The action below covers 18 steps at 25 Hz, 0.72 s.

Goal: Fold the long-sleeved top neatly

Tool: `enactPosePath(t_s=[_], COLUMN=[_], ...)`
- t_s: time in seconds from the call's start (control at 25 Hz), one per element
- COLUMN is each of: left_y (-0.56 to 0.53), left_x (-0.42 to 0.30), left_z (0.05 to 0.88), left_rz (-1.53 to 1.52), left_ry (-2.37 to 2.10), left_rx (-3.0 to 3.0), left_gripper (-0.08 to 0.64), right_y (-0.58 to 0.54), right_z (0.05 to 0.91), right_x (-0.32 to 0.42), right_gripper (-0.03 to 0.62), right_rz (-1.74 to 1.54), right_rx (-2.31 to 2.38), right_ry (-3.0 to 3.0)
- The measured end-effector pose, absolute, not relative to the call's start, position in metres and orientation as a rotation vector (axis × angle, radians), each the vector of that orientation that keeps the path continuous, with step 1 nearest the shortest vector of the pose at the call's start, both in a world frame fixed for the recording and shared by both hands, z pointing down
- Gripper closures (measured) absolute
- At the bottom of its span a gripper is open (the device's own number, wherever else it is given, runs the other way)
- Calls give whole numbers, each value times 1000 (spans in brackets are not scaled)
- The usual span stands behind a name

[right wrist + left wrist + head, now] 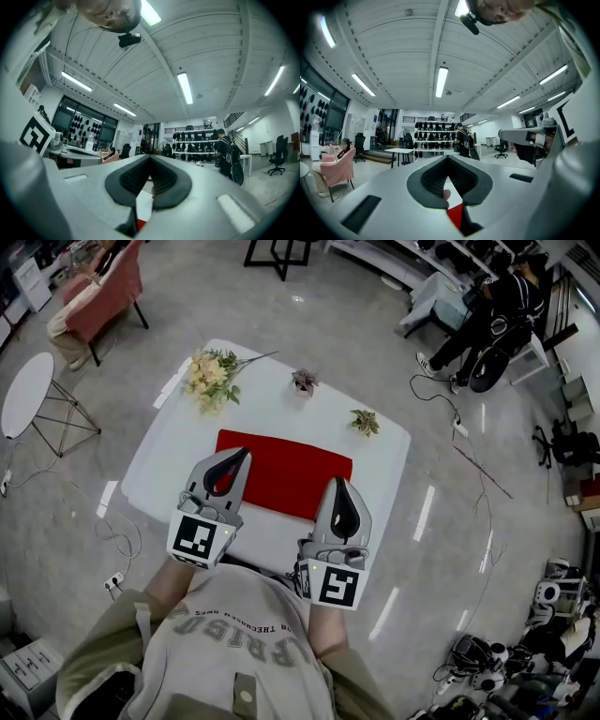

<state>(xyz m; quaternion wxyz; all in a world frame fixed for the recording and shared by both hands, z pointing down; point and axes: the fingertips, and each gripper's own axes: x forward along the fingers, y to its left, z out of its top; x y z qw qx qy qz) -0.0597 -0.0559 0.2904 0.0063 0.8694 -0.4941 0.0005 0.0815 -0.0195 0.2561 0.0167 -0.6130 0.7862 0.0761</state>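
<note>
Both pairs of jaws are sitting fully closed, gripping nothing. The left gripper [242,457] and right gripper [337,484] are hovering level over the near edge of the red top [281,470]. It is lying as a flat rectangle on the white table [375,442], probably already folded, which would explain the empty jaws. Beyond the top, a flower bunch [211,376] and two small plants [304,381] [365,421] are standing clear. Nothing is blocking either gripper.
</note>
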Motion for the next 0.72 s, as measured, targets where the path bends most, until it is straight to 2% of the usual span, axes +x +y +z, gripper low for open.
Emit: enactPosePath(t_s=[0.72], left_y=[-77], left_x=[-60], left_z=[299], left_rz=[49], left_ry=[-1529], left_rx=[2745], left_gripper=[548], right_y=[-33], right_z=[258], right_x=[82], right_gripper=[592], right_rz=[345], right_rx=[-2036], right_ry=[2432])
